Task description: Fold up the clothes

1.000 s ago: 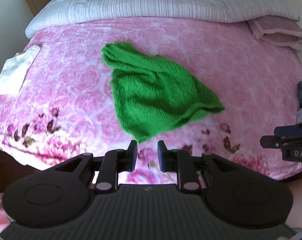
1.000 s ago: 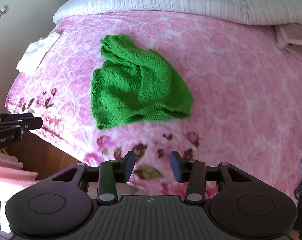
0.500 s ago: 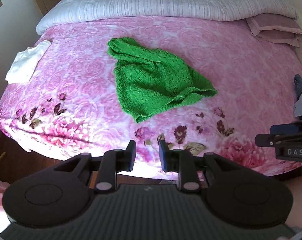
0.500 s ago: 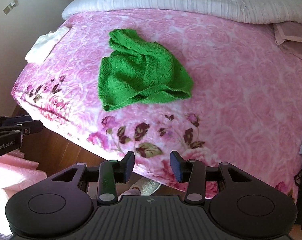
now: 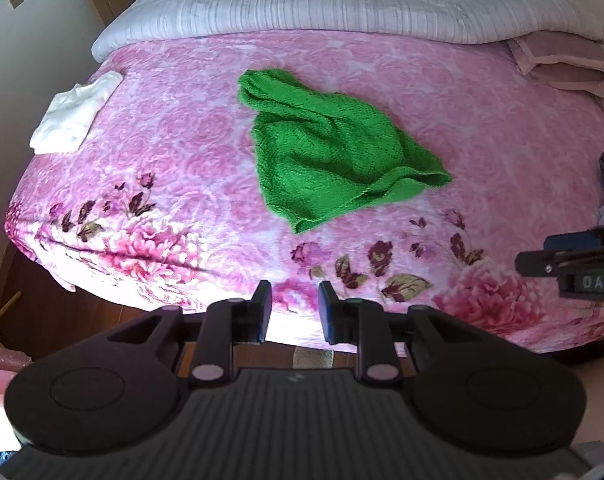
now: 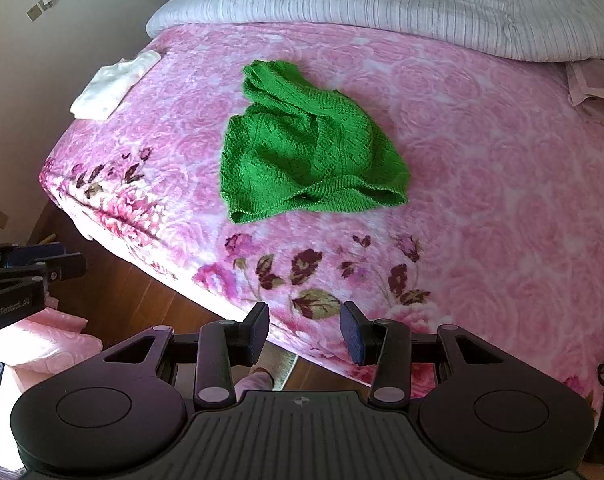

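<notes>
Though it lies in a rumpled heap, the green knitted garment [image 5: 334, 160] sits plainly in the middle of the pink floral blanket [image 5: 182, 152], well back from the bed's near edge, with one narrower part bunched toward the grey striped quilt [image 5: 342, 4] and a thick rolled hem facing us. We hold both tools off the bed and short of the cloth: our left gripper [image 5: 295, 312] has its fingers a modest way apart with nothing between them, and our right gripper [image 6: 305, 330] is spread somewhat wider, likewise empty. We judge the knit to be soft, light and stretchy, likely to sag and drag rather than keep a shape, and to cling a little to the plush blanket. We would pinch it at the hem corners, near left and near right, where the doubled edge gives the pads something firm. A folded white cloth [image 5: 76, 118] lies near the blanket's left side.
</notes>
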Demonstrator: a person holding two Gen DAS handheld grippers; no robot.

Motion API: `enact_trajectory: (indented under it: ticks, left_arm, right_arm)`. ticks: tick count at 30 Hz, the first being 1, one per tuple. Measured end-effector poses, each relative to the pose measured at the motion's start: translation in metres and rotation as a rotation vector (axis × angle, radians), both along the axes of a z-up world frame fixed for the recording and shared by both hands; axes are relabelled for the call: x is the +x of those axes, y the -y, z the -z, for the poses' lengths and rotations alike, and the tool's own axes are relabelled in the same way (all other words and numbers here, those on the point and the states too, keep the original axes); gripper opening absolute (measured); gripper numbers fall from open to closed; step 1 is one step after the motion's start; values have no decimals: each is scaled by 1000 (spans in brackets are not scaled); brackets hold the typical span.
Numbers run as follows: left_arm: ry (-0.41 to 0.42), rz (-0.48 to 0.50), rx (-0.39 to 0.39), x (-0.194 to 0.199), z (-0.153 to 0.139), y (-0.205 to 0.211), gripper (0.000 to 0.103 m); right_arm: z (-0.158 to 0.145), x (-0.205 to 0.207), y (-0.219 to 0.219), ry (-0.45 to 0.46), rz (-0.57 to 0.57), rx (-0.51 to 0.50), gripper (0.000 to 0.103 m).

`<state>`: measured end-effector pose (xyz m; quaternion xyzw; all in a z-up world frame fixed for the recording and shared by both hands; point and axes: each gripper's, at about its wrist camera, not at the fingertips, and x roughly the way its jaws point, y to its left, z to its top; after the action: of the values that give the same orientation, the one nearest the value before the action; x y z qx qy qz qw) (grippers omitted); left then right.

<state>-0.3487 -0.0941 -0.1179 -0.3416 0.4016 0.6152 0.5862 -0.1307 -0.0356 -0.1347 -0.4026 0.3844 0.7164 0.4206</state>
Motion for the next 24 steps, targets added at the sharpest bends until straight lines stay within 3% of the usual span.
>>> enact_trajectory:
  ticks: [12,24]
  left_arm:
    - [95,-68,-37,-75,21,-56,23]
    - [159,43,-74,-157,48,-196,23]
  right_arm:
    - [19,20,-43,4,148,-25,43]
    - [48,-20,-129,53,339,-80,43]
